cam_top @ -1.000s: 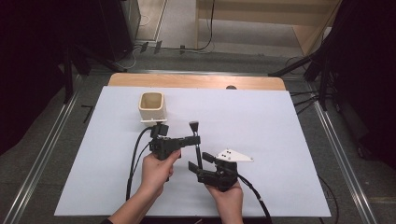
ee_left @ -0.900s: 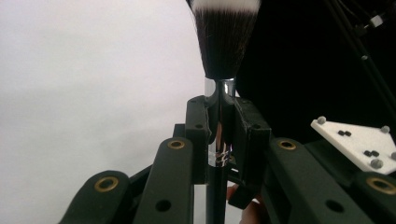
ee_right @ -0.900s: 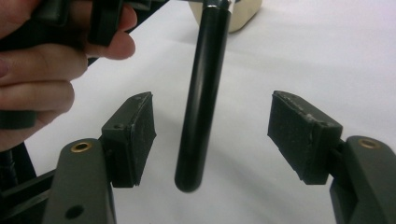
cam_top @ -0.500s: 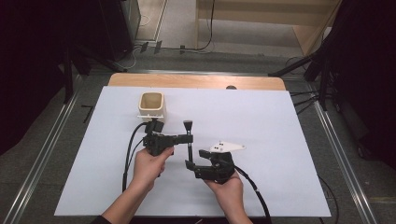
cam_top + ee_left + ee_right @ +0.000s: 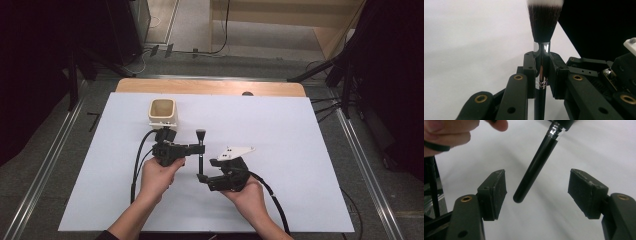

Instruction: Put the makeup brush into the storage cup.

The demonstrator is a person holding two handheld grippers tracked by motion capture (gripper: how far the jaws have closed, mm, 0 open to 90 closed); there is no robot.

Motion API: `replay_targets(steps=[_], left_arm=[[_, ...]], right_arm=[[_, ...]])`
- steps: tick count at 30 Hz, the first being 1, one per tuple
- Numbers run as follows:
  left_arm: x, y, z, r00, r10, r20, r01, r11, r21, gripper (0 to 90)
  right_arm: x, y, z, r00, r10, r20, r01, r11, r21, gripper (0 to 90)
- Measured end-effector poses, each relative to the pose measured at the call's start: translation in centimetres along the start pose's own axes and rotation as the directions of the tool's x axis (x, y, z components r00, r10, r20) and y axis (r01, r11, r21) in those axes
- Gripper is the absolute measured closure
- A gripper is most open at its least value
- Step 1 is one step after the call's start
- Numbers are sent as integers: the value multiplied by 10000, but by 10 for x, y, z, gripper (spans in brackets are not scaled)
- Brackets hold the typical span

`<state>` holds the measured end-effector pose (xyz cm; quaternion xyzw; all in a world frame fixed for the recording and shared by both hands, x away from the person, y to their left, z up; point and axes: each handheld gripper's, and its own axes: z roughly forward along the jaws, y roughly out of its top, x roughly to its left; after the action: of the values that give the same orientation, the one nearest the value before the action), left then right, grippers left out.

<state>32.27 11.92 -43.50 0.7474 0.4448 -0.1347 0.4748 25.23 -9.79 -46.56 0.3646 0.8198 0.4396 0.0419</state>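
The makeup brush [image 5: 200,150] hangs above the table [image 5: 300,150], just right of the cream cup [image 5: 162,112]. The left gripper [image 5: 541,72] clamps its metal ferrule, bristles toward the cup. The right gripper [image 5: 537,192] stands open around the handle's free end, pads clear, probably for a handover.

One brush [image 5: 200,150], one cup [image 5: 162,111], two tools

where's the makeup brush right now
In the high view the makeup brush is at mid-table, just right of the beige cup, clamped at its ferrule by the left gripper, handle end between the right gripper's open jaws.
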Motion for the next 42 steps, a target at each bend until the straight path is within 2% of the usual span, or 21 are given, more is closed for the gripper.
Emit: replay_targets(steps=[4,6,7,8,11,12,15,18,21,25,26,28,34,38,42], left_arm=[[0,1,-1,10000,88,2,-88,9999,143,783],[-1,2,-1,9997,222,-59,-221,9994,265,784],[-1,2,-1,9995,292,-97,-289,9991,311,783],[-1,2,-1,9994,340,-82,-337,9986,414,783],[-1,2,-1,9991,415,-92,-410,9981,460,783],[-2,1,-1,9990,436,-74,-433,9981,437,783],[-3,2,0,9985,545,-61,-541,9973,499,783],[-4,1,1,9977,678,-93,-671,9959,612,783],[-5,1,1,9972,746,-101,-739,9952,640,783],[-5,1,-1,9972,736,-129,-729,9961,488,782],[-5,2,-2,9972,745,-85,-741,9962,458,783],[-5,2,-3,9974,725,-14,-723,9965,426,783],[-5,2,-3,9966,818,-107,-812,9954,511,783],[-6,2,-4,9959,886,-162,-876,9947,536,783],[-5,2,-5,9974,709,115,-713,9965,440,783]], right_arm=[[-2,0,-3,9978,-560,-366,557,9984,-109,321],[-5,0,-4,9966,-572,-596,571,9984,-27,317],[-7,0,-4,9942,-600,-887,606,9981,46,306],[-8,0,-4,9936,-583,-970,598,9981,124,300],[-10,-2,-6,9895,-1087,-950,1124,9931,346,300],[-11,-2,-7,9888,-1116,-987,1158,9925,387,302],[-17,-3,-7,9850,-690,-1583,738,9970,244,312],[-16,-2,-9,9840,-953,-1504,999,9947,236,309],[-18,-1,-12,9824,-933,-1620,982,9949,225,299],[-20,-1,-14,9839,-1025,-1464,1075,9939,260,272],[-20,-1,-14,9860,-927,-1387,978,9947,305,259],[-20,-2,-17,9875,-978,-1239,1009,9947,186,248],[-26,-4,-26,9878,-960,-1229,985,9950,147,247],[-29,-6,-32,9862,-1184,-1154,1217,9923,223,247],[-32,-11,-40,9872,-1186,-1067,1213,9924,194,243]])
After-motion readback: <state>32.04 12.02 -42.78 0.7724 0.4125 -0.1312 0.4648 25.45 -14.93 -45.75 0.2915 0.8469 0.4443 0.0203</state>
